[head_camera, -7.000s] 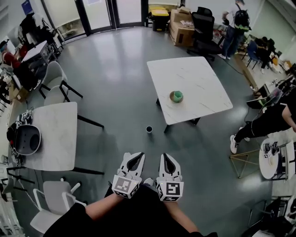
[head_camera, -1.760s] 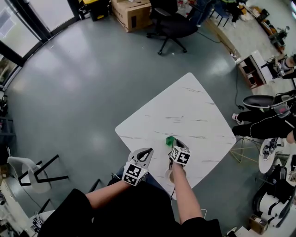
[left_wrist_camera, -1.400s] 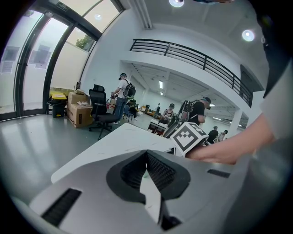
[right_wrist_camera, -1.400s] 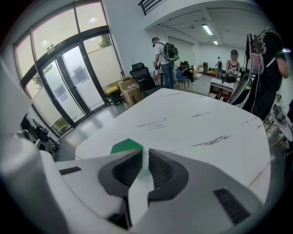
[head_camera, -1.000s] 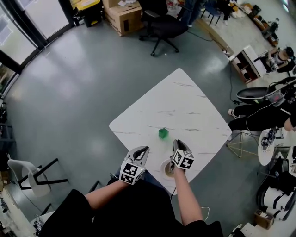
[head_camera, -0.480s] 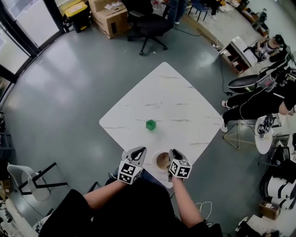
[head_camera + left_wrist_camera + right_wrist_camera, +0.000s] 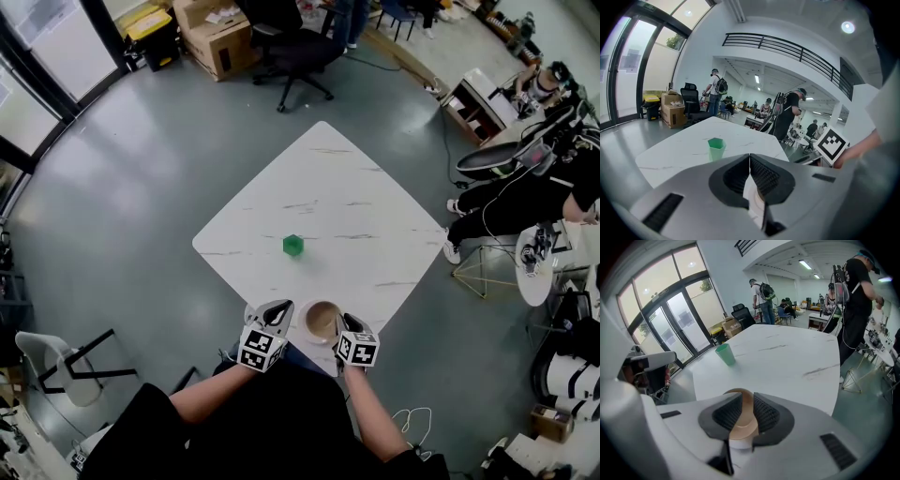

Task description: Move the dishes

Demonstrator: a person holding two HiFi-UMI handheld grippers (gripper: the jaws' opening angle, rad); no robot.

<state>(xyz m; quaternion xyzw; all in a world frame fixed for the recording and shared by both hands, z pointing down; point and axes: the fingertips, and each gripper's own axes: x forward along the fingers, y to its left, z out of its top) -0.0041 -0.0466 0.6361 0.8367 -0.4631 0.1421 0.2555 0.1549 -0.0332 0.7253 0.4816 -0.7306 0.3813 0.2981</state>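
A white bowl [image 7: 322, 320] with a tan inside sits at the near corner of the white marble table [image 7: 356, 202]. My right gripper [image 7: 340, 325] is shut on the bowl's right rim; in the right gripper view the rim [image 7: 742, 427] stands between the jaws of that gripper [image 7: 747, 398]. A small green cup [image 7: 293, 245] stands upright further in on the table, apart from the bowl, and shows in both gripper views [image 7: 716, 148] [image 7: 724, 354]. My left gripper [image 7: 278, 308] hovers just left of the bowl, shut on nothing [image 7: 750, 157].
A black office chair [image 7: 292, 42] and a cardboard box [image 7: 212, 37] stand beyond the table. People and cluttered desks [image 7: 525, 122] fill the right side. A gold wire stand [image 7: 480, 272] is by the table's right corner. A white chair [image 7: 52, 356] is at lower left.
The bowl, held by my right gripper, has slid toward the table's near corner, away from the green cup. The left gripper has stayed beside it.
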